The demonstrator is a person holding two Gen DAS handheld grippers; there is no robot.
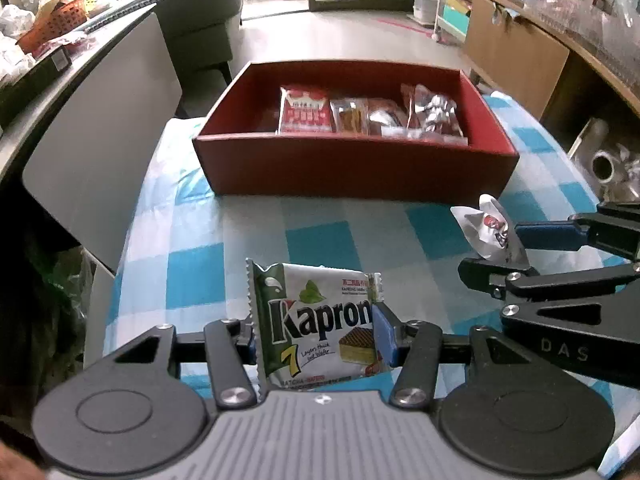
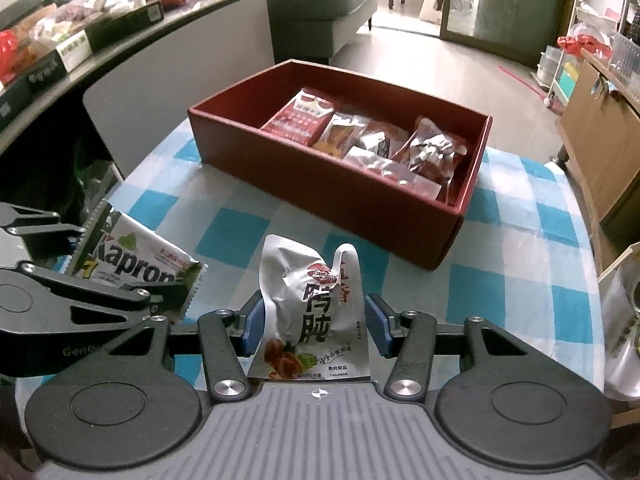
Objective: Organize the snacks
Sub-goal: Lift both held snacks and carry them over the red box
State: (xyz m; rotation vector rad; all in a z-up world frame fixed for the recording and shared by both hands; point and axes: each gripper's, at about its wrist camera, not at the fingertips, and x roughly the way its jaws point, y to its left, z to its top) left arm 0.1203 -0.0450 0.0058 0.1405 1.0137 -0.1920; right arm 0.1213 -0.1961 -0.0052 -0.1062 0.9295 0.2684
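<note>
Left wrist view: the left gripper (image 1: 314, 334) clamps the Kapron wafer pack (image 1: 316, 322), the right gripper (image 2: 316, 322) clamps a white pouch (image 2: 310, 304); carry both toward twelve o'clock, clearing the red box (image 1: 356, 168) wall, releasing into its empty near-left space.

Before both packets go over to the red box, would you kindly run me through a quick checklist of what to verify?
1. Left tongs closed on the Kapron wafer pack: ok.
2. Right tongs closed on the white meat-snack pouch: ok, though the pouch is crumpled.
3. Both packets lifted off the checkered tablecloth: cannot tell.
4. Red box open on top: ok.
5. Free space in the box to the left of the packets already inside: ok.
6. Path across the cloth to the box unobstructed: ok.
</note>
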